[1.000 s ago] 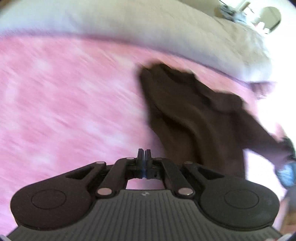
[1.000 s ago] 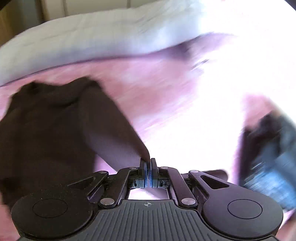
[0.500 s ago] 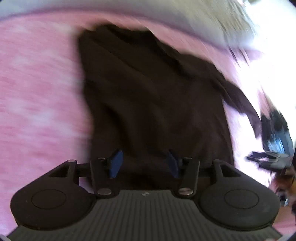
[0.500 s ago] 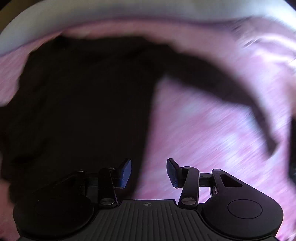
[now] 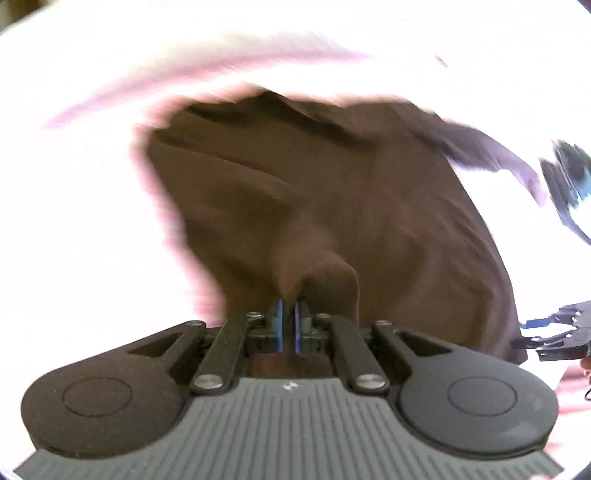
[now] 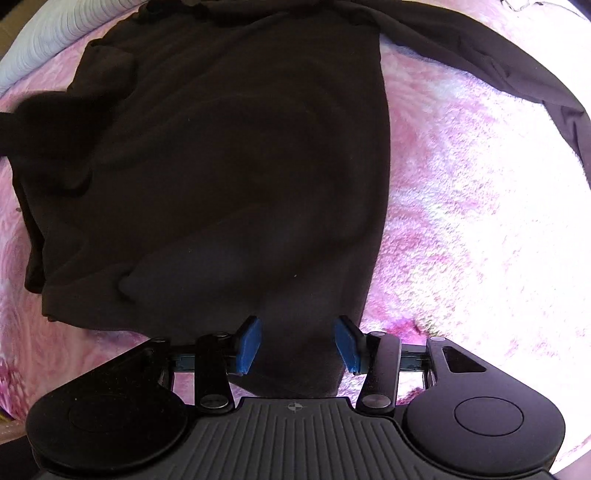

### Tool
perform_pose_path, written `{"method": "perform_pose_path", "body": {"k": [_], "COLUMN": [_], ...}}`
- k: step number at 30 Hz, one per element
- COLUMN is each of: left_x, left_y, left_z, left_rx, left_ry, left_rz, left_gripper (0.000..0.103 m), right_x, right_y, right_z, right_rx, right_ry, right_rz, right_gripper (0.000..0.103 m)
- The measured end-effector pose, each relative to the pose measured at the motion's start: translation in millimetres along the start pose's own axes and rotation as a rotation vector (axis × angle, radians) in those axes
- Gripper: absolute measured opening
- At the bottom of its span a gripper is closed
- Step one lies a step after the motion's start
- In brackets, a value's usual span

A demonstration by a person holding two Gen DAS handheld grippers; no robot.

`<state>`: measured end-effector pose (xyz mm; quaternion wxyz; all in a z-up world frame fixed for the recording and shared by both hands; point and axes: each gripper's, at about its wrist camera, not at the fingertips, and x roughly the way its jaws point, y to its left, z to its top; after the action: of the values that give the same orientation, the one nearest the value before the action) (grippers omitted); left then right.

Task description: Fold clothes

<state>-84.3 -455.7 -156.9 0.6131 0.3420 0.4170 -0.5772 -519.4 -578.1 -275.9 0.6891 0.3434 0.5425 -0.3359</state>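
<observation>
A dark brown long-sleeved top (image 6: 229, 166) lies spread on a pink mottled fleece blanket (image 6: 461, 240), body roughly flat with shallow creases, one sleeve (image 6: 517, 62) trailing away across the blanket toward the far right. A pale ribbed cover (image 6: 48, 33) borders the blanket at the far left. The left gripper (image 5: 289, 314) is clenched on the garment: its blue pads are drawn almost together with a pinched ridge of brown cloth rising out from between them, at the near hem of the top (image 5: 332, 206). The left view is blurred and the surroundings are washed out to white. The right gripper (image 6: 298, 341) has its jaws apart, having just been opening; its blue pads (image 6: 248, 344) stand either side of a strip of the hem near the garment's right edge, with cloth between them but neither pad pressing on it. In the left view the right gripper (image 5: 550, 334) shows at the far right edge, just beside the top's corner.
</observation>
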Motion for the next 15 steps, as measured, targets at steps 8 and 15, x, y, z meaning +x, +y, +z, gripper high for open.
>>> {"method": "perform_pose_path", "body": {"k": [8, 15], "left_x": [-77.2, 12.4], "left_y": [214.2, 84.0], "left_z": [-38.9, -115.7], "left_rx": [-0.482, -0.357], "left_ry": [-0.095, 0.099], "left_rz": [0.479, -0.044], "left_gripper": [0.023, 0.045], "right_x": [0.3, 6.3], "right_y": [9.4, 28.3], "right_z": [1.7, -17.9], "right_rx": [-0.060, -0.126], "right_ry": [0.012, 0.066], "right_rz": [-0.012, -0.043], "right_gripper": [0.050, 0.055]}}
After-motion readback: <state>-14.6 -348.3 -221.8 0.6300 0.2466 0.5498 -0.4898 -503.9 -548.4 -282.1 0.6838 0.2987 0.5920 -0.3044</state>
